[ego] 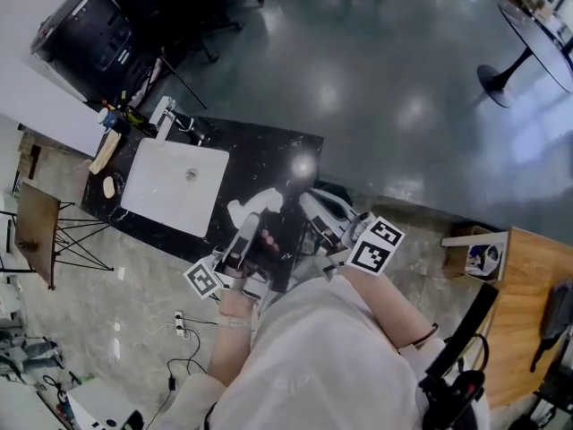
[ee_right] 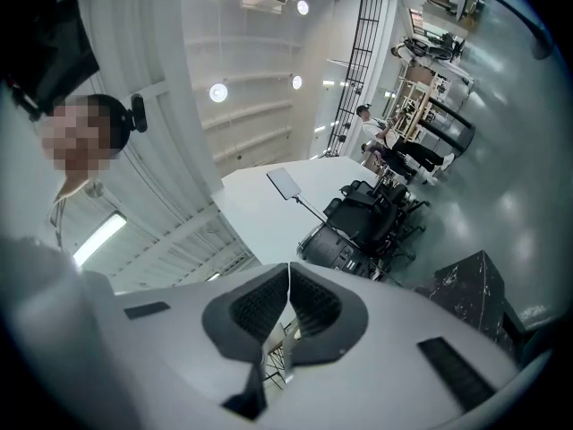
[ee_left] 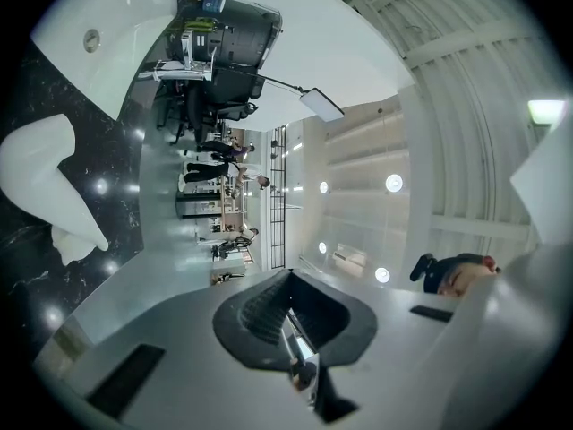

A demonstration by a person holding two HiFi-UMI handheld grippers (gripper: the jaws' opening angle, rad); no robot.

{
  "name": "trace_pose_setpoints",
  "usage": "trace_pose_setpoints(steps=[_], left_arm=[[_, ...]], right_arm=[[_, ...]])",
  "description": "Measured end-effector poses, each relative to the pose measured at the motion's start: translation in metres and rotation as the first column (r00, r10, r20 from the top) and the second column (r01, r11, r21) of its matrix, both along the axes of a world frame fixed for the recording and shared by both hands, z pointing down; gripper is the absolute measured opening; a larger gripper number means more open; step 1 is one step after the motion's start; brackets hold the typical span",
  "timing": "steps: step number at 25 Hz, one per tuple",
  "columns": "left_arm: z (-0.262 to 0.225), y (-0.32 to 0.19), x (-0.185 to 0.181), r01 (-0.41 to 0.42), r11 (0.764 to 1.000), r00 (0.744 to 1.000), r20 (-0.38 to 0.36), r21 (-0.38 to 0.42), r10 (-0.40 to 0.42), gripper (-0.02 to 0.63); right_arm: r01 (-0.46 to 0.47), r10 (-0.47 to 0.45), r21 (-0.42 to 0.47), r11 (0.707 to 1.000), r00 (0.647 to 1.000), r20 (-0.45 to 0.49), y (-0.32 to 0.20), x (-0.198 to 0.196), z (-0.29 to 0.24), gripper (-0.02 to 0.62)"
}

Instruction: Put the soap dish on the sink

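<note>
Both tongs are empty rn. L gripper (ee_left: 288,303): pads pressed together, nothing btwn them. R gripper (ee_right: 288,294): same, jaws flat against each other, only the room showing past them. I hold both close in front of me, off the near-right side of the basin (ego: 157,182), noses tipped a bit up, so not aimed at the work. The white piece I take for the soap dish (ego: 243,209) lies on the black counter (ego: 269,155) just right of the basin, apart from its rim as far as I can see, on the opposite side from the tap (ego: 164,115), which is at the basin's far-left corner. Neither tong touches it. Which step this is, I can't pin down. It fits the dish set on the sink top w/ the tongs drawn clear. It equally fits the dish parked there, waiting to go nearer the basin. If it needs more handling, one tong must spread before coming in, since shut pads could only shove it. It looks smooth and glossy, so prob slippery. I'd pinch an edge squarely and keep it level.
</note>
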State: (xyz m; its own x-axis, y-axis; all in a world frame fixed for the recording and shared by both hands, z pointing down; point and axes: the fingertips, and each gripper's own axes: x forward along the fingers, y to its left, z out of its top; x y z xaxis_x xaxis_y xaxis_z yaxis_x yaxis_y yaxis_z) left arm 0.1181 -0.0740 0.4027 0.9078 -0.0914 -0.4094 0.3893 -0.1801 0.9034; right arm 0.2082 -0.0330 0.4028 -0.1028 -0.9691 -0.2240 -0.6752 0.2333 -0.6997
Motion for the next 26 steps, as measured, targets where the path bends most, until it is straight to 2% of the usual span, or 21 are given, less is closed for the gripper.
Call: trace_pose_setpoints(steps=[3, 9, 17, 26], left_arm=[[-0.001, 0.002, 0.003, -0.013, 1.000, 1.000, 0.000, 0.002, 0.013, 0.008], [0.001, 0.000, 0.008, -0.021, 1.000, 1.000, 0.006, -0.001, 0.021, 0.008], [-0.008, -0.002, -0.002, 0.003, 1.000, 0.998, -0.059, 0.002, -0.003, 0.008], [-0.010, -0.007, 0.003, -0.023, 0.999, 1.000, 0.005, 0.042, 0.023, 0.008]], right_arm=[[-0.014, 0.013, -0.017, 1.000, 1.000, -0.020, -0.001, 0.001, 0.002, 0.023], [-0.010, 0.011, -0.029, 1.000, 1.000, 0.014, -0.005, 0.006, 0.007, 0.023], [-0.003, 0.003, -0.037, 0.999, 1.000, 0.003, -0.004, 0.002, 0.008, 0.023], [-0.034, 0.034, -0.037, 0.999, 0.999, 0.003, -0.006, 0.001, 0.002, 0.022]])
